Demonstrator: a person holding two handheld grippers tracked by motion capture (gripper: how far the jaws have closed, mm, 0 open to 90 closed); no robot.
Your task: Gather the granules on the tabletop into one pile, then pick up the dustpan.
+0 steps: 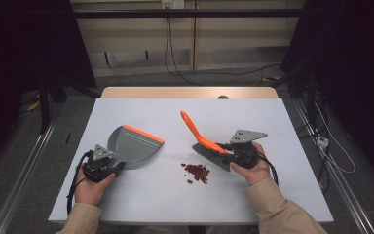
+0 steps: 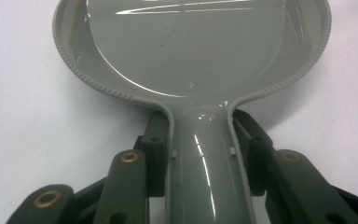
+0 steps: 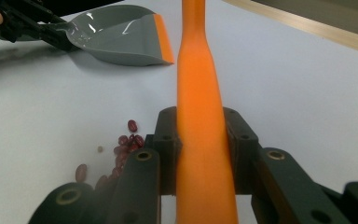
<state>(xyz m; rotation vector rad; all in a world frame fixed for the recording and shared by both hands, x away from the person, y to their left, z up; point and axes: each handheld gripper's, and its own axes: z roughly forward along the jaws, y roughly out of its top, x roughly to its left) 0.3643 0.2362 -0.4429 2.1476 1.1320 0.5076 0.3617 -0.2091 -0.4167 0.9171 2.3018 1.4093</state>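
The white tabletop (image 1: 141,204) carried everything, its bare surface stretching well beyond the tongs on all sides. Past its far end, away from both tongs, a light wooden edge (image 1: 190,92) showed. Beyond that stood a pale wall panel (image 1: 141,39) with black cables (image 1: 170,53) hanging down it to the grey floor (image 1: 214,78). Metal rails (image 1: 19,180) ran along the floor outside the left tongs, and more outside the right.

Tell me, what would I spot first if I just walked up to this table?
Probably the bright orange brush, right of the middle of the white table, with the right tool shut on its handle. Just in front lies a little heap of dark red beans. To the left sits a grey dustpan with an orange lip, its handle between the left tool's jaws.
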